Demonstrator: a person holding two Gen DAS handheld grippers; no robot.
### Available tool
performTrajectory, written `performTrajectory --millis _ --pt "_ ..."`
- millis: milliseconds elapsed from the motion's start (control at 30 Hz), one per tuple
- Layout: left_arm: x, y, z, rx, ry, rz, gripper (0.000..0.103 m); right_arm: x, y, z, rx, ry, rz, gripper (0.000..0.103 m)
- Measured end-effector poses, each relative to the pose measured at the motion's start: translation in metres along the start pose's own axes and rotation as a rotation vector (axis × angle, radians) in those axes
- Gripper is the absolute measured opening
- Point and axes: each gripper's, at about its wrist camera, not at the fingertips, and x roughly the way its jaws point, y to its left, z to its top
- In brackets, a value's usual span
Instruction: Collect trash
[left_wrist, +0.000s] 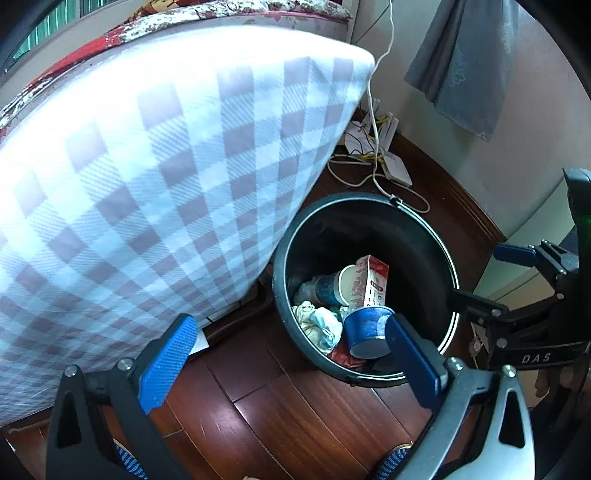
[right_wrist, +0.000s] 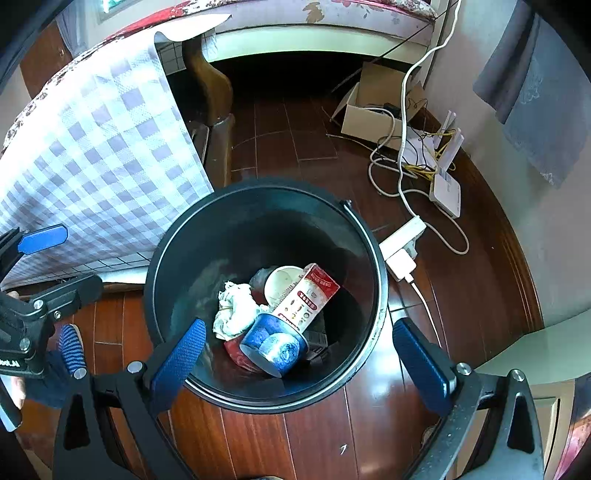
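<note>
A black round bin (left_wrist: 421, 229) stands on the wooden floor beside the bed; in the right wrist view its rim (right_wrist: 373, 258) fills the middle. Inside lie a blue paper cup (right_wrist: 273, 343), a red and white carton (right_wrist: 308, 297), a white cup (right_wrist: 282, 280), crumpled tissue (right_wrist: 234, 312) and a red wrapper (right_wrist: 236, 354). The cup (left_wrist: 365, 328), carton (left_wrist: 371, 282) and tissue (left_wrist: 317, 325) also show in the left wrist view. My left gripper (left_wrist: 291, 360) is open and empty, above the bin's near left rim. My right gripper (right_wrist: 299, 363) is open and empty, straddling the bin's near rim.
A checked blanket (left_wrist: 155, 192) hangs over the bed edge left of the bin. White cables (right_wrist: 402, 155), a power strip (right_wrist: 402, 236), a router (right_wrist: 447, 192) and a cardboard box (right_wrist: 369, 110) lie on the floor behind. A grey cloth (right_wrist: 532, 96) hangs on the wall.
</note>
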Motion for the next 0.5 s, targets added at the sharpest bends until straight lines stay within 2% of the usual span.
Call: performTrajectory --millis 167,300,500 --pt "-0.015 0.004 0.002 -0.003 -0.025 0.013 0.102 -0.014 0.005 0.002 0.015 -0.020 -0.010 0.102" --pt "-0.033 0.007 0.004 0.014 -0.038 0.050 0.102 -0.034 0.009 0.005 0.042 -0.044 -0.011 0.102" --pt "-0.074 0.016 0.009 -0.014 -0.101 0.066 0.102 -0.074 0.024 0.011 0.082 -0.089 -0.026 0.102"
